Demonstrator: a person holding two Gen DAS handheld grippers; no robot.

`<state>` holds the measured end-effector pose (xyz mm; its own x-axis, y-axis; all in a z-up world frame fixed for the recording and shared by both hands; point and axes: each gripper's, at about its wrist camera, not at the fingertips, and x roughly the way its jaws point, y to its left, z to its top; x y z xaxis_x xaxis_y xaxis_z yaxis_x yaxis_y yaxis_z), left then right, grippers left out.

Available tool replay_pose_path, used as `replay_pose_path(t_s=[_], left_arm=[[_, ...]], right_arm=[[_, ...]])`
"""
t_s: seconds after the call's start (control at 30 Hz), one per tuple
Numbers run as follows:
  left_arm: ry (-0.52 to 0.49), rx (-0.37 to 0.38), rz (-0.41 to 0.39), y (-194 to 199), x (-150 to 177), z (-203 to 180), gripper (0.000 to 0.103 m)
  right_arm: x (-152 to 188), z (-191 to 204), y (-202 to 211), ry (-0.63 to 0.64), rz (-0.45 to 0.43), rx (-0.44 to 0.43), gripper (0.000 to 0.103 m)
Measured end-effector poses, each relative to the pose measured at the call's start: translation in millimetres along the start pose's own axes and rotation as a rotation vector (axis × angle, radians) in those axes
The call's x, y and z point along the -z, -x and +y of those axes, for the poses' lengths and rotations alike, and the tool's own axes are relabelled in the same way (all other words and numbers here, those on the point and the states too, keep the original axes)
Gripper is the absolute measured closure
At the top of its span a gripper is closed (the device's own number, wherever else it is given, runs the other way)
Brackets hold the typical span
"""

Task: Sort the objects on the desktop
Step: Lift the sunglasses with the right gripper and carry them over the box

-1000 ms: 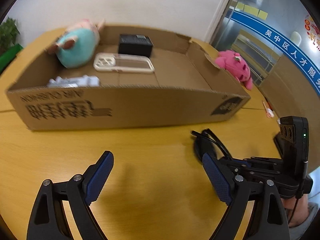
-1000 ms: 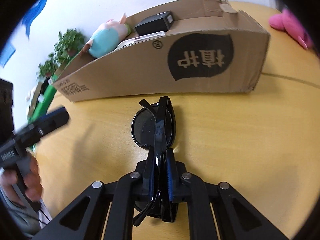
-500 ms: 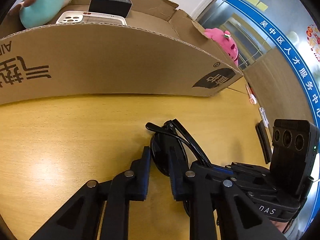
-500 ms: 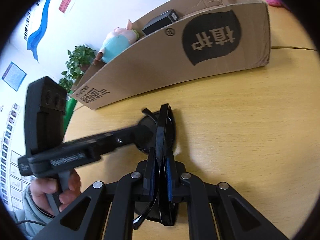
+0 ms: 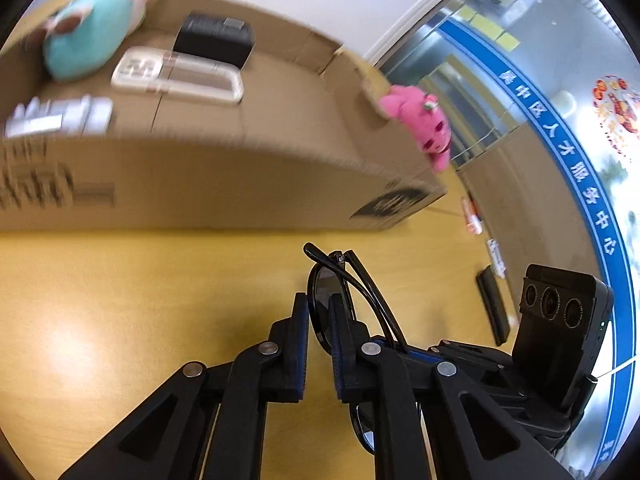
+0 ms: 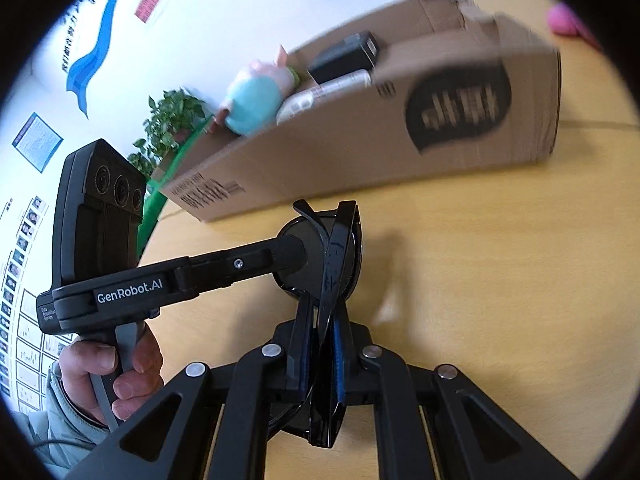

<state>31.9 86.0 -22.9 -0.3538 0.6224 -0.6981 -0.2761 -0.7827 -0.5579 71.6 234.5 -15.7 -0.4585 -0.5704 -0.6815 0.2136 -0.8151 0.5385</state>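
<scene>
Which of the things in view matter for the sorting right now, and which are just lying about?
In play:
- sunglasses, folded, gripped by both the left gripper and right gripper
- cardboard box, already holding a teal plush, phone case and black box

Lying about:
- pink plush beyond the box
- potted plant
- wooden table

folded black sunglasses (image 5: 340, 300) on edge above the yellow wooden table (image 5: 120, 300), dark lenses, temple arms crossed over the frame. cardboard box (image 5: 224, 184) behind, open top, holding a teal plush (image 5: 88, 36), black box (image 5: 216, 38), clear phone case (image 5: 176, 76), white packet (image 5: 56, 118). pink plush (image 5: 420, 120) by the box's right end
</scene>
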Motion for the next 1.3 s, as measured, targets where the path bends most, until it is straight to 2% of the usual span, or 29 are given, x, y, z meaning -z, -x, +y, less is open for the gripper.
replay_pose_path(t_s=[0.17, 0.5, 0.6, 0.77, 1.0, 1.3], left_arm=[[-0.079, 0.032, -0.07, 31.2, -40.6, -24.9, 0.094], [-0.241, 0.066, -0.201, 81.1, -137.2, -70.0, 0.094], [-0.282, 0.064, -0.223, 88.2, -163.2, -79.4, 0.095], [-0.292, 0.077, -0.239, 85.5, -207.6, -79.5, 0.095], [-0.248, 0.074, -0.195, 48.6, -260.9, -60.6, 0.096], [-0.14, 0.056, -0.098, -32.4, -308.1, -13.7, 0.099]], right_arm=[[-29.4, 23.9, 27.4, 0.081, -0.093, 0.018, 0.095], [-110.7, 65.7, 77.5, 0.225, -0.271, 0.065, 0.095], [-137.0, 71.8, 88.1, 0.247, -0.314, 0.07, 0.095], [-177.9, 71.6, 91.7, 0.248, -0.348, 0.083, 0.095], [-234.8, 50.1, 64.9, 0.185, -0.299, 0.097, 0.095], [-283.9, 1.3, -3.7, 0.123, -0.158, 0.184, 0.095]])
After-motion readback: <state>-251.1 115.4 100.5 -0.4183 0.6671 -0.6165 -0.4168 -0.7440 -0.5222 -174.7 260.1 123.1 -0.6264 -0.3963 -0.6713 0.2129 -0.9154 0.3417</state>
